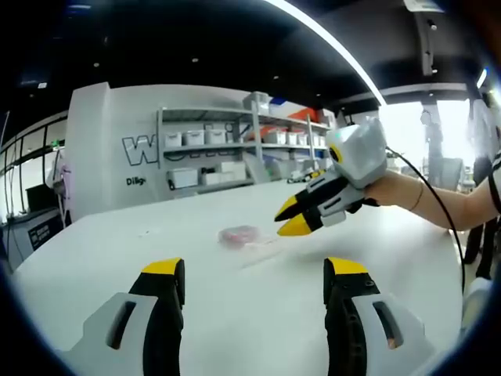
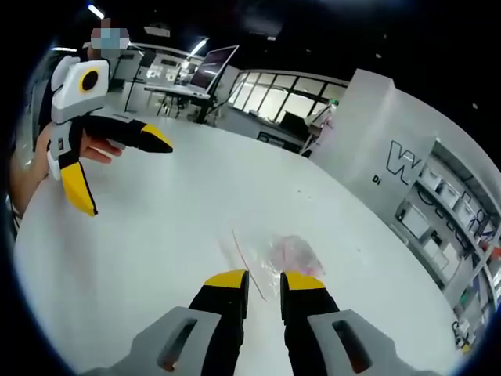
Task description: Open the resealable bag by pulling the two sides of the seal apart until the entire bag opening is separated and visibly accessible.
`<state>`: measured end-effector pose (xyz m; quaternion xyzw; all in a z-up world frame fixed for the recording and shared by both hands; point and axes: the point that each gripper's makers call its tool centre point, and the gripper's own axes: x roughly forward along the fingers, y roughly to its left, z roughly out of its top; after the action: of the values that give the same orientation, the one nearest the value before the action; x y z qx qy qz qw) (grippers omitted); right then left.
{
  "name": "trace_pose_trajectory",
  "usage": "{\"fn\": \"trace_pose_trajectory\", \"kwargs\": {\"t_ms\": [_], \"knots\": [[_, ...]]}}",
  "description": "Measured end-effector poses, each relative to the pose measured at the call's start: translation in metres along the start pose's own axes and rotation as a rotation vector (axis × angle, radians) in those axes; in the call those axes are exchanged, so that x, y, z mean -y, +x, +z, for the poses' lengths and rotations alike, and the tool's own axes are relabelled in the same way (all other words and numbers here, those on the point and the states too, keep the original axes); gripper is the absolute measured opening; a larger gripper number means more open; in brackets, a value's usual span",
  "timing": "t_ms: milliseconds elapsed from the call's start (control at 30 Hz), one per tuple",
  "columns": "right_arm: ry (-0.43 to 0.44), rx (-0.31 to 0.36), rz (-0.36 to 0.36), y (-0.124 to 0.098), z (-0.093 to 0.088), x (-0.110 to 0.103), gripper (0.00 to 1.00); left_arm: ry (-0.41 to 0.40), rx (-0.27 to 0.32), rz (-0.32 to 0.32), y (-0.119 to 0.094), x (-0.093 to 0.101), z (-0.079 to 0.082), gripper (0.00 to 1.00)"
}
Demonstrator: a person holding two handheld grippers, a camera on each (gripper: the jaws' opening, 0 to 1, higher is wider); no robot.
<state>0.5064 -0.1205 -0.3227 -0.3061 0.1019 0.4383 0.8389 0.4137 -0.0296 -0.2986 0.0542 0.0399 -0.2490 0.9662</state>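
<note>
Resealable bag point(image 1: 243, 235): clear plastic with pinkish contents, lying flat on the white table point(image 1: 94, 258); in the left gripper view it sits near the middle of the frame, in the right gripper view point(image 2: 291, 254) just above the jaw tips at lower centre
Bag seal: a thin pale strip runs from the bag toward the lower centre of the right gripper view; whether it is pulled apart cannot be told
Left gripper point(image 1: 254, 274): jaws spread wide, yellow tips at the bottom of its own view, holding nothing, well short of the bag; in the right gripper view point(image 2: 125, 176) it appears at upper left, jaws splayed, held by a hand point(image 2: 98, 149)
Right gripper point(image 2: 264, 280): jaws close together with a narrow gap, nothing between them, tips just below the bag; in the left gripper view point(image 1: 291, 217) it comes in from the right of the frame, tips nearly meeting, just right of the bag and above the table, a forearm point(image 1: 438, 200) behind it
Shelving point(image 1: 235, 149): metal racks with white bins against the wall, upper centre of the left gripper view
Wall lettering point(image 1: 141, 149): large letters on a white wall, left of the racks
Ceiling light point(image 1: 329, 39): long bright strip crossing the upper right of the left gripper view
</note>
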Motion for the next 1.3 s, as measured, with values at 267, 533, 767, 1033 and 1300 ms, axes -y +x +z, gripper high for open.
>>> {"fn": "trace_pose_trajectory", "kwargs": {"t_ms": [267,533,767,1033,1300], "knots": [[-0.023,-0.010,-0.002,0.001,0.000,0.000,0.13,0.005,-0.004,0.003,0.001,0.000,0.000,0.72],[-0.046,-0.024,0.008,0.004,-0.002,-0.002,0.12,0.011,-0.008,0.002,0.001,0.001,-0.001,0.72],[-0.081,-0.032,0.014,0.007,0.000,-0.003,0.11,0.010,-0.008,0.002,0.001,0.001,-0.001,0.72],[-0.083,-0.038,0.026,0.012,0.001,-0.004,0.11,0.012,-0.007,0.001,0.000,0.001,-0.001,0.72],[-0.083,-0.047,0.031,0.014,-0.001,-0.005,0.11,0.011,-0.005,0.002,0.000,0.001,-0.001,0.72]]}}
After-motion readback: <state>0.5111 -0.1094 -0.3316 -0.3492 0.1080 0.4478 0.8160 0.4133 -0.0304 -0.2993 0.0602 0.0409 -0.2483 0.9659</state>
